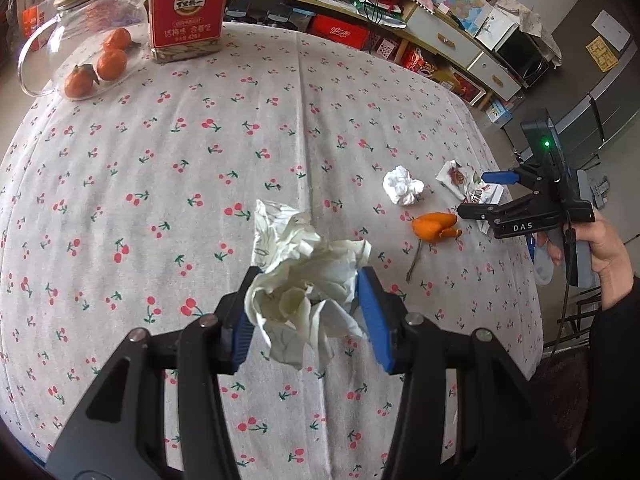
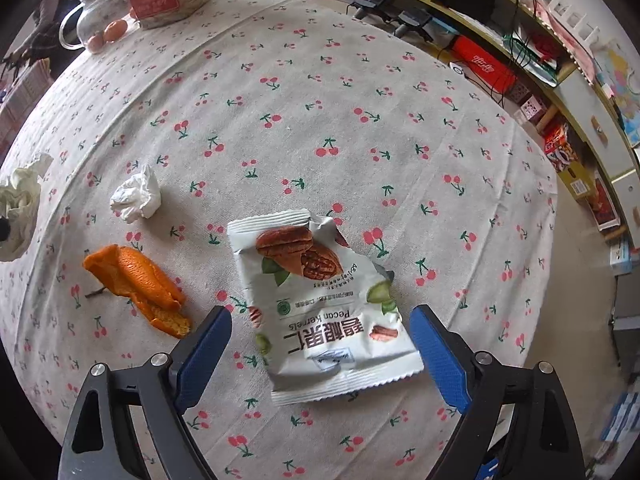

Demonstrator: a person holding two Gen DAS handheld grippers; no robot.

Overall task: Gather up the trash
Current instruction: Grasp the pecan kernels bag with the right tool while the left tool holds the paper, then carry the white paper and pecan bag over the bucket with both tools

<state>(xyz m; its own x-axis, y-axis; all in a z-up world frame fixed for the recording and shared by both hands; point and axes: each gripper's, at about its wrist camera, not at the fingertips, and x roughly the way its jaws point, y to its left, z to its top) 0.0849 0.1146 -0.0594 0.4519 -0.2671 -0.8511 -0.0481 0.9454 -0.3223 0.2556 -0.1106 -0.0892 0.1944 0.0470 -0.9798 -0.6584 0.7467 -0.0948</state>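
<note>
Left tongs (image 1: pixel 306 312) clamp crumpled paper (image 1: pixel 308 292); right tongs (image 2: pixel 320 356) stand apart over the snack wrapper (image 2: pixel 320 300)

Two paper wads (image 1: pixel 306 280), one peel (image 2: pixel 138 286), one wrapper (image 2: pixel 320 308), seemingly three tangerines (image 1: pixel 112 64)

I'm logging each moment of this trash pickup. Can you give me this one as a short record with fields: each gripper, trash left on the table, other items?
left gripper: shut on crumpled paper, held clear of the tablecloth
right gripper: open, jaws either side of the pecan wrapper, pads not touching it
trash left on table: pecan wrapper, small tissue ball, orange peel, twig
other items: glass teapot beside tangerines, seed jar, at the far edge
trash container: none in view
</note>
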